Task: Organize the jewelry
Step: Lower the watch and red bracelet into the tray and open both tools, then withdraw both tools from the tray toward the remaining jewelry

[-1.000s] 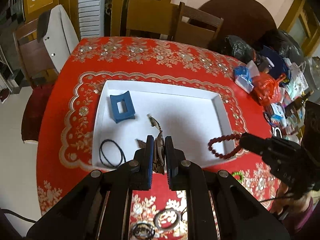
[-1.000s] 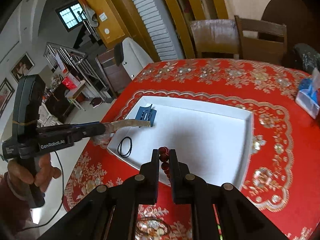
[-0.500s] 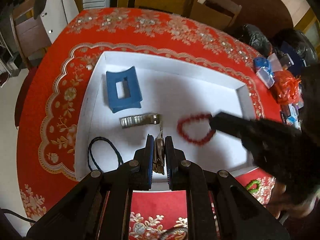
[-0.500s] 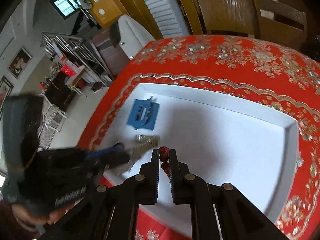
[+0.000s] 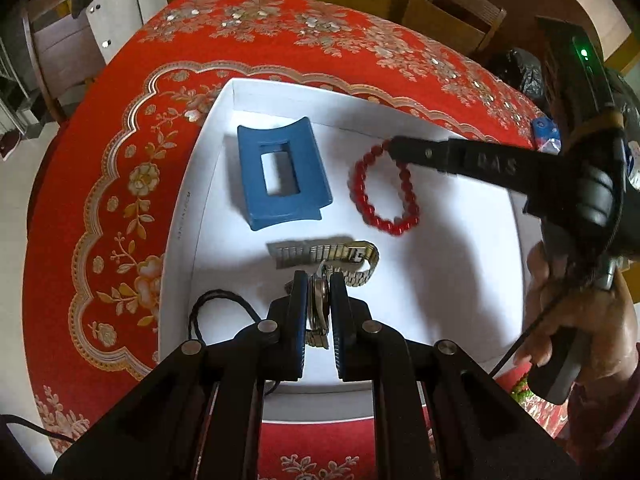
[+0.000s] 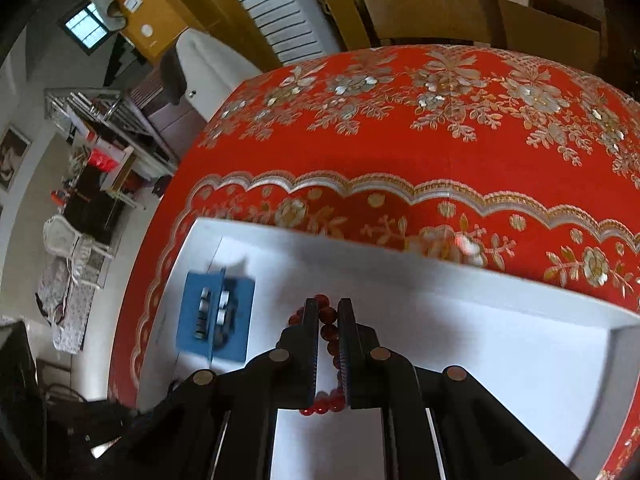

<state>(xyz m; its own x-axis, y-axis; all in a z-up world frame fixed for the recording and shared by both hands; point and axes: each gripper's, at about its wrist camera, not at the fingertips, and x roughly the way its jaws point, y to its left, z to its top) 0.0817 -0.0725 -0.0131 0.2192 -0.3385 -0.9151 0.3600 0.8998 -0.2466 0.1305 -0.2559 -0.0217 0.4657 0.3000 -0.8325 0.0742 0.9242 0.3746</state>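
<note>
Both grippers are over the white tray (image 5: 516,248) now. The left gripper (image 5: 318,280) is clamped on a metal wristwatch (image 5: 320,256), its band draped on the tray floor just below the blue stand (image 5: 280,172). The right gripper (image 6: 328,312) is pinching the red bead bracelet (image 5: 384,196), which lies right of that stand.

Red bead bracelet (image 5: 385,190), blue stand (image 5: 280,174), white tray (image 5: 460,280), red floral-patterned tablecloth (image 5: 120,140)
</note>
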